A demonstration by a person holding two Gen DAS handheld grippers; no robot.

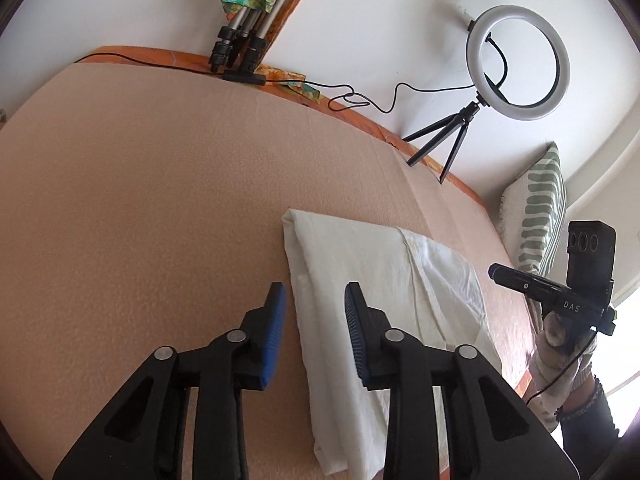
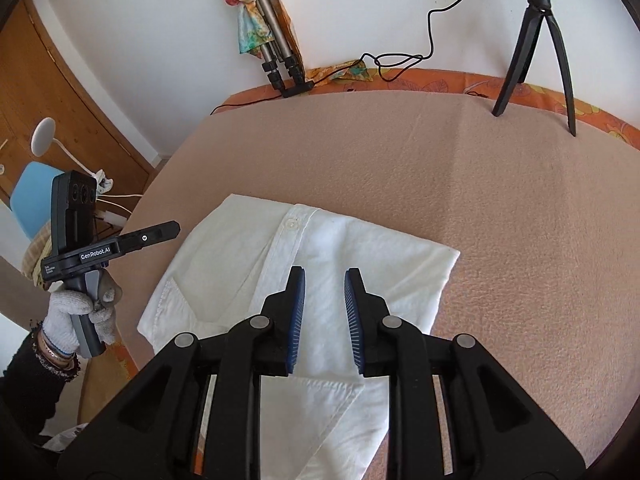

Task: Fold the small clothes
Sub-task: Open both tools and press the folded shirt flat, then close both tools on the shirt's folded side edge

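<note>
A white shirt [image 1: 376, 280] lies folded on the peach blanket [image 1: 160, 200]; in the right wrist view the shirt [image 2: 328, 248] shows its button placket and a pocket. My left gripper [image 1: 314, 300] is open and empty, above the shirt's left edge. My right gripper [image 2: 325, 284] is open and empty, above the middle of the shirt. The right tool [image 1: 560, 292] shows at the right of the left wrist view, the left tool [image 2: 100, 248] at the left of the right wrist view, each held in a gloved hand.
A ring light on a small tripod [image 1: 516, 64] stands at the blanket's far edge, with a cable [image 1: 360, 98]. A folded tripod with a colourful cloth [image 1: 244, 40] leans on the wall. A striped cushion [image 1: 540, 208] is at the right. A wooden door [image 2: 60, 80] and blue chair [image 2: 32, 196] are at the left.
</note>
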